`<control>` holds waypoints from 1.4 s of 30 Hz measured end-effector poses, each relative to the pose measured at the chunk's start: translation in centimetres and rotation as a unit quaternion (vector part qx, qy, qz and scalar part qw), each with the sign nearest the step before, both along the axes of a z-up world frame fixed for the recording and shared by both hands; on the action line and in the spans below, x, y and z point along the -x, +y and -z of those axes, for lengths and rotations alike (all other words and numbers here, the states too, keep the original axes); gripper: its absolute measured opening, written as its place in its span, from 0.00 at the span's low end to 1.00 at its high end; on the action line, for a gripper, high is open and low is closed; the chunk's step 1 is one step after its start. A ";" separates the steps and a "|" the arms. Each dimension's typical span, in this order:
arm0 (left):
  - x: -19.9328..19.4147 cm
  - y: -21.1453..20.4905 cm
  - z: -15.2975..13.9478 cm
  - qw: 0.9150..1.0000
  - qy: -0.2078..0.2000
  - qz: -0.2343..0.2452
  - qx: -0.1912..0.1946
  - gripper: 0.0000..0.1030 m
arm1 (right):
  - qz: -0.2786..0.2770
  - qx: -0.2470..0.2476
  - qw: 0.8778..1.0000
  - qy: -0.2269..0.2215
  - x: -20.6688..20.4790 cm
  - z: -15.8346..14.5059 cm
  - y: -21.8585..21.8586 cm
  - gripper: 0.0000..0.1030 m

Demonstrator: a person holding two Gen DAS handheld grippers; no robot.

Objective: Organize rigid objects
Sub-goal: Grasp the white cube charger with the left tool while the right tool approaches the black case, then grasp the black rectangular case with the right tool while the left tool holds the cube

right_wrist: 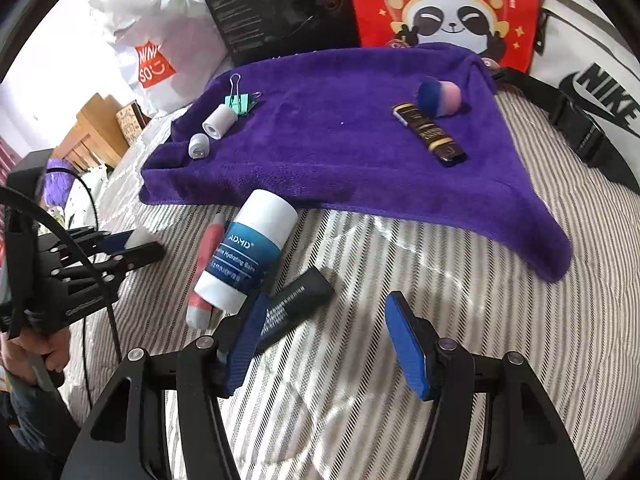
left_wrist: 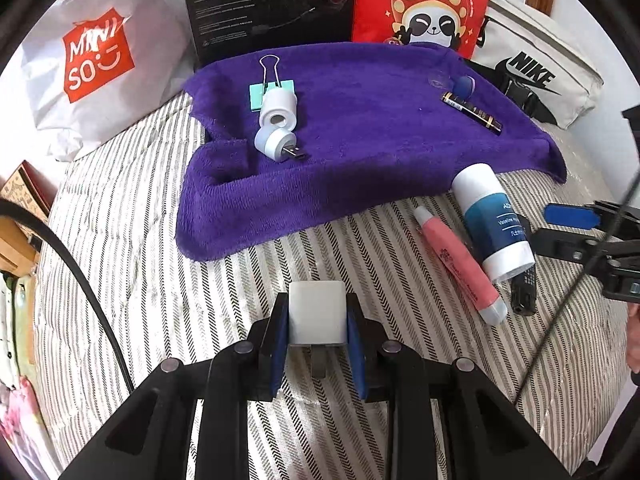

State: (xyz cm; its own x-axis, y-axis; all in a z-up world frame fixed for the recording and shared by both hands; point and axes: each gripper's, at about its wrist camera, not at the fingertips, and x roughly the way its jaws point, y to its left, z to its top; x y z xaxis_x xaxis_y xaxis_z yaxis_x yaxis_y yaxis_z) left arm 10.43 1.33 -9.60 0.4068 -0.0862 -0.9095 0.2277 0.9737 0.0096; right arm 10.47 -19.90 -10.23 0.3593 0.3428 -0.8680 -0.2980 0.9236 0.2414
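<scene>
My left gripper (left_wrist: 318,332) is shut on a white plug block (left_wrist: 316,312), held above the striped bedspread (left_wrist: 160,280). In front lies a purple towel (left_wrist: 360,140) with a teal binder clip (left_wrist: 266,88), a white cylinder (left_wrist: 279,108), a pale blue USB piece (left_wrist: 274,142), a dark tube (left_wrist: 472,112) and a blue-pink puff (right_wrist: 438,98). My right gripper (right_wrist: 326,320) stands open over the bedspread, its left finger beside a black tube (right_wrist: 296,300). A white-and-blue balm stick (right_wrist: 248,256) and a pink tube (right_wrist: 206,268) lie just beyond.
Behind the towel stand a white shopping bag (left_wrist: 92,64), a black box (left_wrist: 268,4), a red panda bag (left_wrist: 424,4) and a white sports bag (left_wrist: 536,68). A black cable (left_wrist: 80,272) crosses the left side. Wooden furniture (right_wrist: 96,128) sits off the bed's left edge.
</scene>
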 end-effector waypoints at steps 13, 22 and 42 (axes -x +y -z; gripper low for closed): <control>0.7 0.7 -0.1 1.000 -0.008 -0.001 0.022 0.24 | -0.020 0.089 0.996 -0.008 -0.2 1.0 4.0 0.59; 1.0 0.8 -0.2 1.000 -0.013 0.001 0.024 0.24 | -0.053 0.117 0.992 -0.004 2.1 0.7 2.6 0.59; 0.7 0.4 -0.1 1.000 -0.008 -0.004 0.011 0.24 | -0.066 0.095 0.993 -0.024 2.5 0.2 2.9 0.21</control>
State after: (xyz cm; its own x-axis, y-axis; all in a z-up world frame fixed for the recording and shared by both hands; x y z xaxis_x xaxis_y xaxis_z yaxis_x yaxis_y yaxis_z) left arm 9.72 1.68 -9.45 0.4222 -0.1039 -0.9005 0.2204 0.9754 -0.0092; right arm 7.96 -17.02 -10.39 0.3641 0.2211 -0.9047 -0.4264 0.9032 0.0491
